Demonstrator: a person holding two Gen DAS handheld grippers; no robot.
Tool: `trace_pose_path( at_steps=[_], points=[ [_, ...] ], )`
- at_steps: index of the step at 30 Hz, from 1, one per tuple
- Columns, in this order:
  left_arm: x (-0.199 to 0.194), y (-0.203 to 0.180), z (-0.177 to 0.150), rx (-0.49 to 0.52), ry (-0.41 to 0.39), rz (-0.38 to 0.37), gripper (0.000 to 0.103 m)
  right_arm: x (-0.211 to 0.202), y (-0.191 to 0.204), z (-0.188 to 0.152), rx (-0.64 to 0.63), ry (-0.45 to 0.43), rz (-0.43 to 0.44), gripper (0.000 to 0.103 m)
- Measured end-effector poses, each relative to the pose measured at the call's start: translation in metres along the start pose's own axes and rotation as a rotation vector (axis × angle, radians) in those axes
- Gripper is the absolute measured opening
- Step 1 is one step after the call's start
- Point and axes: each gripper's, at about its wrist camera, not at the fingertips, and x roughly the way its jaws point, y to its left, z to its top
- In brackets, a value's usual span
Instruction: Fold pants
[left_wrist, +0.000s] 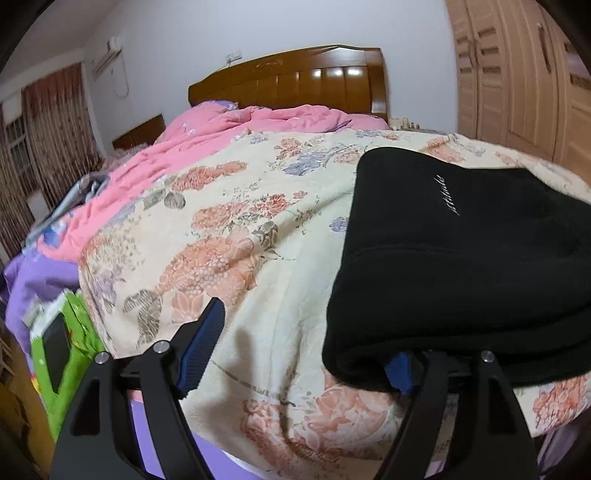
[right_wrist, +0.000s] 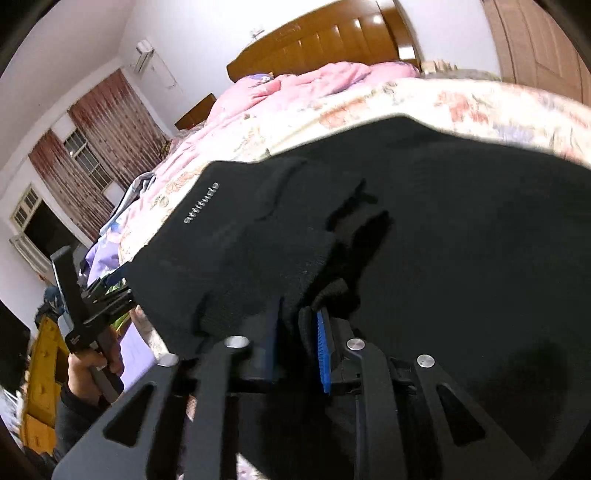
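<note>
Black pants (left_wrist: 461, 266) with a small white word on them lie folded on the floral bedspread (left_wrist: 221, 221), to the right in the left wrist view. My left gripper (left_wrist: 301, 360) stands open at the bed's near edge. Its left pad (left_wrist: 201, 347) is over bare bedspread, and its right pad (left_wrist: 400, 373) is tucked under the pants' near corner. In the right wrist view the pants (right_wrist: 443, 240) fill most of the picture. My right gripper (right_wrist: 298, 347) is shut on a bunched fold of their black fabric, pinched between the blue pads (right_wrist: 323, 350).
A rumpled pink quilt (left_wrist: 258, 118) lies beyond the bedspread, below the wooden headboard (left_wrist: 295, 81). A wardrobe (left_wrist: 517, 74) stands at the right. Purple sheet and a green object (left_wrist: 74, 332) sit at the bed's left corner. A person's hand (right_wrist: 88, 365) holds the other tool at far left.
</note>
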Motion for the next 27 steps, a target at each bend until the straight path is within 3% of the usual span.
trace_pose_path(
  at_steps=[3,4,5,7,10,13,15,19,20,23,25,27],
  points=[
    [-0.005,0.005,0.000,0.003,0.021,-0.017,0.080,-0.009,0.004,0.008,-0.005,0.028,-0.017,0.057],
    [-0.010,0.007,-0.001,0.004,0.033,-0.021,0.080,-0.019,0.006,0.010,-0.016,0.007,-0.034,0.079],
    [-0.021,0.014,-0.002,-0.004,0.041,-0.029,0.081,-0.032,0.009,0.012,-0.033,-0.042,-0.044,0.085],
    [-0.043,0.025,-0.002,-0.040,0.023,-0.065,0.081,-0.050,0.020,0.015,-0.089,-0.113,-0.064,0.085],
    [-0.095,0.047,0.016,-0.179,-0.133,-0.121,0.086,-0.048,0.050,0.023,-0.202,-0.138,-0.097,0.085],
    [-0.110,0.030,0.053,-0.186,-0.188,-0.271,0.087,-0.024,0.078,0.027,-0.303,-0.110,-0.125,0.085],
    [-0.096,-0.002,0.077,-0.114,-0.163,-0.339,0.091,-0.004,0.091,0.022,-0.367,-0.065,-0.154,0.085],
    [-0.028,-0.062,0.098,0.011,0.010,-0.436,0.091,0.026,0.097,0.003,-0.471,0.027,-0.248,0.083],
    [-0.012,-0.068,0.096,0.017,0.053,-0.441,0.091,0.033,0.091,0.000,-0.466,0.057,-0.262,0.084],
    [0.041,-0.076,0.075,0.020,0.184,-0.362,0.090,0.028,0.078,-0.005,-0.447,0.011,-0.185,0.085],
    [0.040,-0.073,0.064,0.042,0.114,-0.380,0.091,0.030,0.079,-0.006,-0.457,0.013,-0.195,0.086],
    [0.033,-0.071,0.067,0.049,0.144,-0.353,0.091,0.031,0.079,-0.007,-0.453,0.007,-0.196,0.087]
  ],
)
